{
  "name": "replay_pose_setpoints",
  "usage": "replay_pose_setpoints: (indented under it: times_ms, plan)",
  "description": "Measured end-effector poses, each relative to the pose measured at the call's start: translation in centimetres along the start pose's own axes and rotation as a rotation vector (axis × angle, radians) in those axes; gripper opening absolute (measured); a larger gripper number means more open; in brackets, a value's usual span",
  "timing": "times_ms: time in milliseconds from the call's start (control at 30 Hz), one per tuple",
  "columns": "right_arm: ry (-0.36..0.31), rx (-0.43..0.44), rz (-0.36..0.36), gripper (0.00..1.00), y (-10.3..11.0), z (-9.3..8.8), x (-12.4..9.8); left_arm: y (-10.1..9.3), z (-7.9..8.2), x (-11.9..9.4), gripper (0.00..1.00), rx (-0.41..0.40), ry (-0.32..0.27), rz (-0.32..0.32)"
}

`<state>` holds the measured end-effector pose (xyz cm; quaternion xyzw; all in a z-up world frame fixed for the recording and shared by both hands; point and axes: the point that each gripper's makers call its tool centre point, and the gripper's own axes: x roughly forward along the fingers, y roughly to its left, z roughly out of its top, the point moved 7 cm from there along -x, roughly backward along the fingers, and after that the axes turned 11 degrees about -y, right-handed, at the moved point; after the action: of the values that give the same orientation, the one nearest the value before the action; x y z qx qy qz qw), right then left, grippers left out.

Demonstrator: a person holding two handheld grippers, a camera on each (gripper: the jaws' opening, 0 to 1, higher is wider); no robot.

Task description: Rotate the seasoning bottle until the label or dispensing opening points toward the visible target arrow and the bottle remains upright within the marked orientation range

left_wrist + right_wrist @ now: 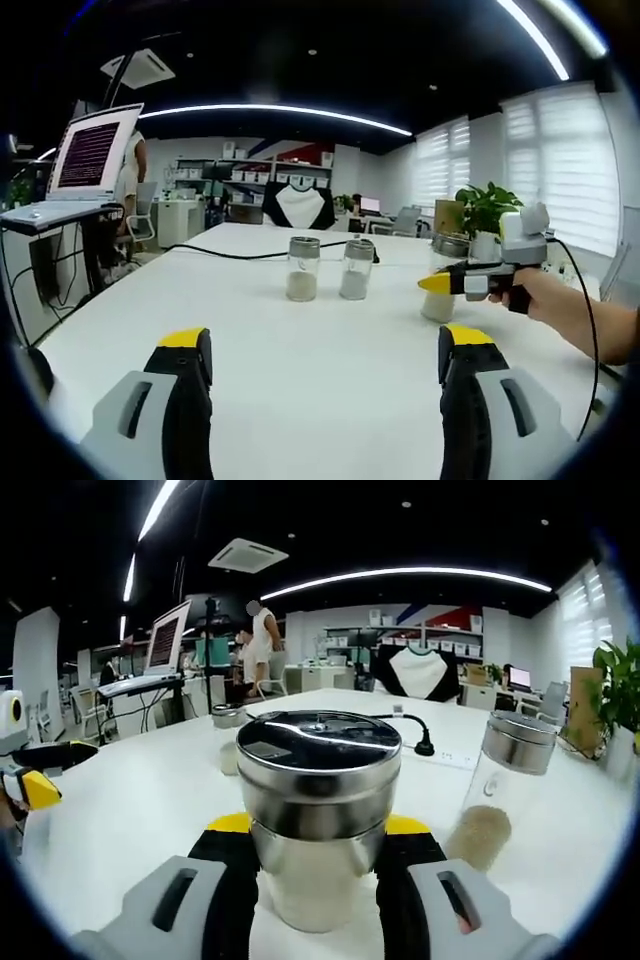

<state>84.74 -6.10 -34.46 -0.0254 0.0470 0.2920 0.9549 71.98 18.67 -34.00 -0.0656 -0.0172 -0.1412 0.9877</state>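
A glass seasoning bottle [318,810] with a steel lid and pale powder stands upright on the white table [140,800], close up in the right gripper view. My right gripper [318,825] is shut on it, a yellow-tipped jaw pressed against each side. In the left gripper view the same bottle [443,285] stands at the right, with the right gripper [440,284] and a hand [545,297] reaching in. My left gripper [325,340] is open over bare table [320,400]. Its yellow tip [35,785] shows at the left edge of the right gripper view.
Two more bottles [303,268] [357,268] stand mid-table, also seen as a bottle [510,780] and a bottle [228,738]. A black cable [230,255] and power strip [440,755] lie behind them. A laptop [95,155] sits left, a plant [485,210] right, a person [262,640] far back.
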Motion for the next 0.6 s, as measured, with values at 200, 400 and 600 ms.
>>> replay_pose_setpoints:
  times_ms: [200,400,600]
  plan:
    - [0.002,-0.005,0.029,0.44,1.2,-0.2,-1.5,0.1,-0.2,0.0,0.99,0.003,0.004,0.006]
    - [0.006,-0.003,0.053,0.44,2.5,-0.4,-3.0,0.1,-0.2,0.1,0.99,-0.01,0.005,0.002]
    - [0.015,-0.002,0.06,0.44,3.7,-0.5,-4.0,-0.3,-0.2,0.2,0.99,-0.022,0.005,-0.016]
